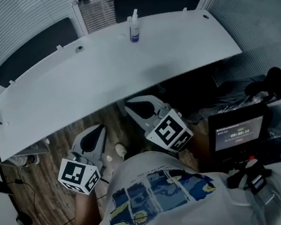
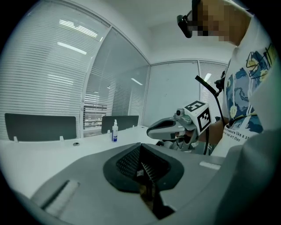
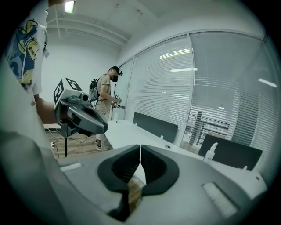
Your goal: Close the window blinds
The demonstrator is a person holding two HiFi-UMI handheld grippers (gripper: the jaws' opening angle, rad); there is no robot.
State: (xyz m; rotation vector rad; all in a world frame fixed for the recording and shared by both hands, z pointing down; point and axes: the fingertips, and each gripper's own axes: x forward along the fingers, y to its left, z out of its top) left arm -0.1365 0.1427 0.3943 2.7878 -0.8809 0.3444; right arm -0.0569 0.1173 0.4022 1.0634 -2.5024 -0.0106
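Left tool (image 2: 142, 165) and right tool (image 3: 139, 163) each have their jaws together with nothing between them. Both are held low before the tabletop's (image 1: 101, 73) near edge, tilted slightly down. Blinds (image 1: 34, 18) hang beyond its far edge, past a bottle (image 1: 134, 28). Only the right gripper view shows a second person (image 3: 105, 99) standing beside the blinds.

Wood-plank floor (image 1: 58, 144) under a white desk (image 1: 125, 71); dark divider panels (image 1: 33, 53) along its far edge, spray bottle (image 1: 134, 29) near that edge; glass walls (image 2: 169, 96), ceiling light (image 3: 69, 6) lit.
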